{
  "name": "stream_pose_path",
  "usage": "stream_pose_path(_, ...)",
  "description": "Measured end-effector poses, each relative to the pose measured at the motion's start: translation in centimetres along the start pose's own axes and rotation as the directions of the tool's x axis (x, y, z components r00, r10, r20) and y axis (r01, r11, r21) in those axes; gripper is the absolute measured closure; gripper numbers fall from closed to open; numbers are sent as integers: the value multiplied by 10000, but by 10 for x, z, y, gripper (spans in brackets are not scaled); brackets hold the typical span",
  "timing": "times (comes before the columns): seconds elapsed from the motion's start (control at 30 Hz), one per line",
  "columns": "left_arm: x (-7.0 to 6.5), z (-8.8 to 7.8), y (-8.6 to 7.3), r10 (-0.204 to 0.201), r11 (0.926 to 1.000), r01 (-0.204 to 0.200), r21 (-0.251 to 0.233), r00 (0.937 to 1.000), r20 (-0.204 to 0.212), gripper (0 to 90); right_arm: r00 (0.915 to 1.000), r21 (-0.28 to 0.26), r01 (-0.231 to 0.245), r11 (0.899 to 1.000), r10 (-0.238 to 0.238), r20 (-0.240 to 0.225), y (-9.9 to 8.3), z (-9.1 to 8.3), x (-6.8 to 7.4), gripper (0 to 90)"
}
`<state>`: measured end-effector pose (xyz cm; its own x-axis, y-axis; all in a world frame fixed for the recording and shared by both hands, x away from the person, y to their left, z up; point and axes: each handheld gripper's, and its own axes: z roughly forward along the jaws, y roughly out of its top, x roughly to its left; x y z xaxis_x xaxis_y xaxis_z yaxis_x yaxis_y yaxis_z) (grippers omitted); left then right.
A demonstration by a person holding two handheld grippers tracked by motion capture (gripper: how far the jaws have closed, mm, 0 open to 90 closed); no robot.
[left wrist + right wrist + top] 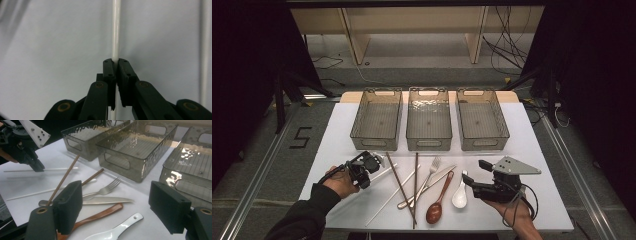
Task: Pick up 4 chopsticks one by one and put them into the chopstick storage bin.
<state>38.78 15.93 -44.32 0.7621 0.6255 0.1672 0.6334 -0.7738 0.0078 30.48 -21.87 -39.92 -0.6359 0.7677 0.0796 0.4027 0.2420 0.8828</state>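
Nearest the person, the right tongs [473,172] are resting just above the white surface [542,150] at its near right corner, held from below by the right hand [512,210]; their jaws are standing wide apart with nothing between them, as the right gripper view is showing, where the two black pads [68,206] are framing the cutlery beyond. Just beside them a white ceramic spoon [460,194] is lying, and next to it a reddish-brown wooden spoon [438,202] with its bowl toward the near edge. A metal fork [428,176] and a table knife [432,184] are lying crossed over each other in the middle, flanked by two brown chopsticks [401,187] that are running from the near edge toward the bins.

On the near left, the left hand [339,182], in a dark sleeve, is holding the left tongs [374,162] low over the surface. These tongs are closing on a white chopstick [115,30]: in the left gripper view the pads are pressing on it from both sides, and the stick is running straight out between them. It is lying flat or nearly so on the surface. A second white chopstick [389,197] is lying near it, slanting toward the near edge.

Farther back, three smoky see-through bins [428,120] are standing side by side across the surface, each with handle slots, all holding nothing.
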Motion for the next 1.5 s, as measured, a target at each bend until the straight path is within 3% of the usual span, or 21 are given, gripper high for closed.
stream_pose_path(0.1,-1,-5,0,-68,9994,68,-325,10000,17,848,10000,7,-49,10000,49,19,0,0,-1,281)
stream_pose_path(0.27,0,5,3,75,9997,-75,233,10000,18,848,10000,-14,17,10000,-17,-12,0,0,0,281)
stream_pose_path(0.4,5,3,-1,-77,9996,77,279,10000,30,848,10000,9,-42,10000,42,-3,0,0,0,281)
stream_pose_path(0.5,14,4,-9,-429,9987,424,288,9989,187,848,10000,-13,-33,10000,33,3,0,-1,0,281)
stream_pose_path(0.63,21,5,-14,-510,9978,502,429,9986,169,848,10000,-22,-18,10000,18,5,0,-1,0,281)
stream_pose_path(0.83,32,8,-21,-933,9943,931,510,9956,14,847,10000,-24,-23,10000,23,-5,0,-1,0,281)
stream_pose_path(1.1,43,9,-28,-1297,9908,1290,404,9914,161,847,10000,-23,-19,10000,19,-2,0,-1,0,281)
stream_pose_path(1.2,45,6,-30,-1399,9900,1393,221,9898,259,847,10000,-20,-23,10000,23,-7,0,0,0,281)
stream_pose_path(1.23,47,2,-31,-1410,9899,1417,-67,9880,624,847,10000,-21,-24,10000,24,-9,0,0,0,281)
stream_pose_path(1.33,47,-2,-31,-1463,9881,1495,-355,9860,800,847,10000,9,-28,10000,28,9,0,-1,0,281)
stream_pose_path(1.5,47,-14,-30,-1397,9735,1685,-1544,9734,1817,847,10000,-12,-46,10000,46,9,0,0,0,281)
